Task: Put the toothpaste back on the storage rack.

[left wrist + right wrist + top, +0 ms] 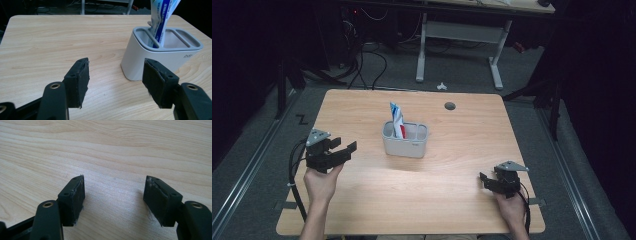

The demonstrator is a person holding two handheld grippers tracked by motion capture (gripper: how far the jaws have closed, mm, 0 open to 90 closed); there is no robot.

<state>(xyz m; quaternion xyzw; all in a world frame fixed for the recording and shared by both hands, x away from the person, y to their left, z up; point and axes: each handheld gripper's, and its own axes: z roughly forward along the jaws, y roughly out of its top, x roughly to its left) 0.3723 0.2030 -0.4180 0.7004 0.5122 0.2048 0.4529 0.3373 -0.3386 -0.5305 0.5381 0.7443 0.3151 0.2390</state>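
A wooden table (pixel 452 170) takes up the middle of the high view, with dark floor around it. Near the centre of the frame stands a pale grey holder (pixel 405 139) with several slots in its top. A tube (pixel 396 119) printed in white, blue and red stands upright in the holder's left slot, its flat end rising above the rim.

At the left of the frame a hand holds the left gripper (pixel 343 149) just above the table, its fingers pointing right, toward the holder but apart from it. In the left gripper view the fingers (pixel 77 81) stand wide apart with nothing between them; the holder (pixel 160 53) sits ahead at the right of the frame, with the tube (pixel 161 17) at the top.

At the lower right of the high view another hand holds the right gripper (pixel 486 181) low over the table, well apart from the holder. In the right gripper view its fingers (pixel 73 197) are also spread wide, with bare wood (pixel 112 157) between them.
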